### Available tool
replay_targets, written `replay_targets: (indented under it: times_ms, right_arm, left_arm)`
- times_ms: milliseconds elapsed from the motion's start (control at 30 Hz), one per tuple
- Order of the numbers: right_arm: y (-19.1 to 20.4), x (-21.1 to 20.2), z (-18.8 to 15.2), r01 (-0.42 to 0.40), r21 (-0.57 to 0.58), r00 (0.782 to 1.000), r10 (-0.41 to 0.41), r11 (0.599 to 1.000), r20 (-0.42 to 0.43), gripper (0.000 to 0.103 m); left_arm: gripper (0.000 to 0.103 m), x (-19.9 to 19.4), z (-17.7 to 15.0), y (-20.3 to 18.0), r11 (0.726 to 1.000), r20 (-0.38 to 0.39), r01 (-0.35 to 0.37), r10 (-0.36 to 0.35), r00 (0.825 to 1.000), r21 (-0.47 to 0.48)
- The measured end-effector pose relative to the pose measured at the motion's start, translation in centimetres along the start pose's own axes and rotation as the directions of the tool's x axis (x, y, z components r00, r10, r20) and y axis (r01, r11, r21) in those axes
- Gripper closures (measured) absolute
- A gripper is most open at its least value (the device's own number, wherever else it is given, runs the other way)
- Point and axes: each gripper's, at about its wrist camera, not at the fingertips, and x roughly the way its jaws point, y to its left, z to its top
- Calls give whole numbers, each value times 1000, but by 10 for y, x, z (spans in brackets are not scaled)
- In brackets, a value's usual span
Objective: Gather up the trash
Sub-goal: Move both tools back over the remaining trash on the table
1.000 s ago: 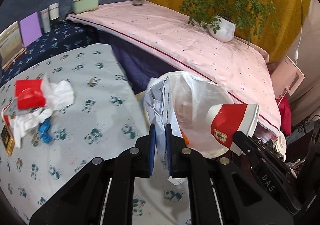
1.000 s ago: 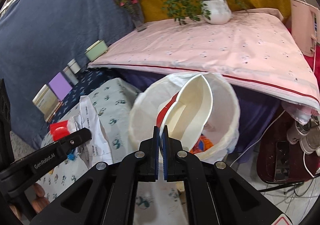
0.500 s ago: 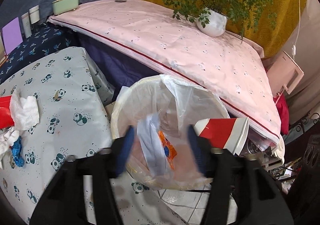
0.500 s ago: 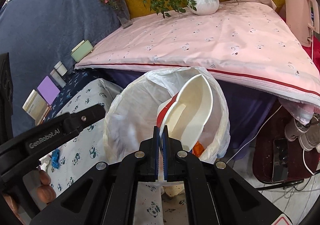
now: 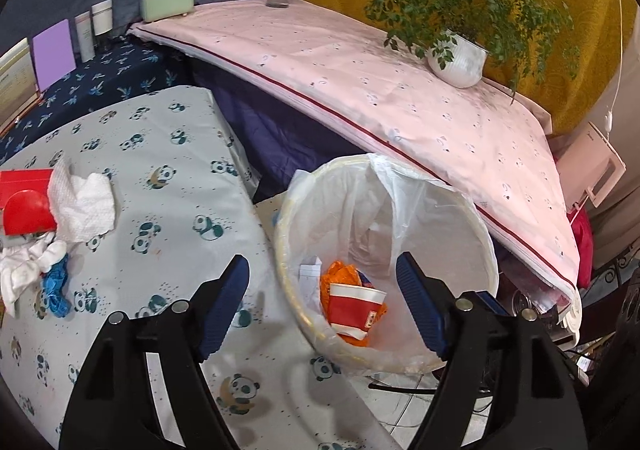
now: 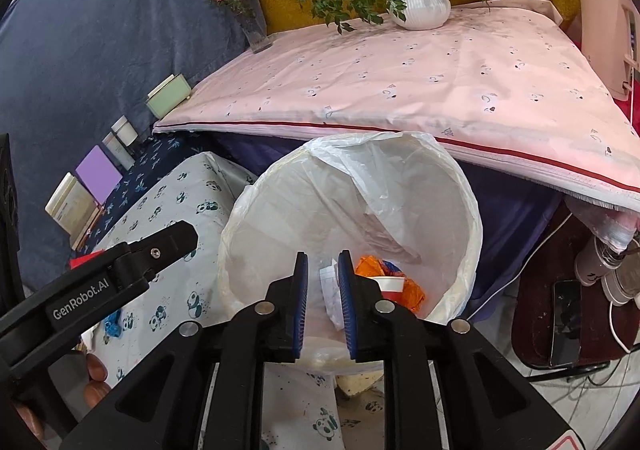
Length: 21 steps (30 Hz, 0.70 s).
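Red-and-white paper cup (image 5: 354, 308) lies inside the lined bin (image 5: 480, 234) on orange wrapper and paper. Left gripper (image 5: 322, 300) gapes wide, empty, over the bin; right gripper (image 6: 323, 300) stands narrowly parted, empty. Judgement: drop step complete. Next: reach for tissues (image 5: 82, 206) and red trash (image 5: 26, 206) on the panda-print surface (image 5: 168, 218).
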Motion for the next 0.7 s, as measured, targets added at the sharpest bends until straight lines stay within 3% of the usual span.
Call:
replay_targets:
  times_ms: [167, 400, 700]
  right_arm:
    - [16, -8, -3, -16, -17, 1000, 16, 1000, 8, 73]
    - [49, -17, -9, -46, -65, 999, 46, 997, 9, 68]
    - [101, -27, -21, -95, -145, 995, 95, 985, -1, 63]
  left_arm:
    - [26, -16, -5, 20, 999, 21, -28, 29, 999, -42]
    - [18, -39, -14, 58, 989, 43, -78, 84, 996, -128]
    - [18, -73, -28, 114, 965, 66, -123, 142, 988, -233]
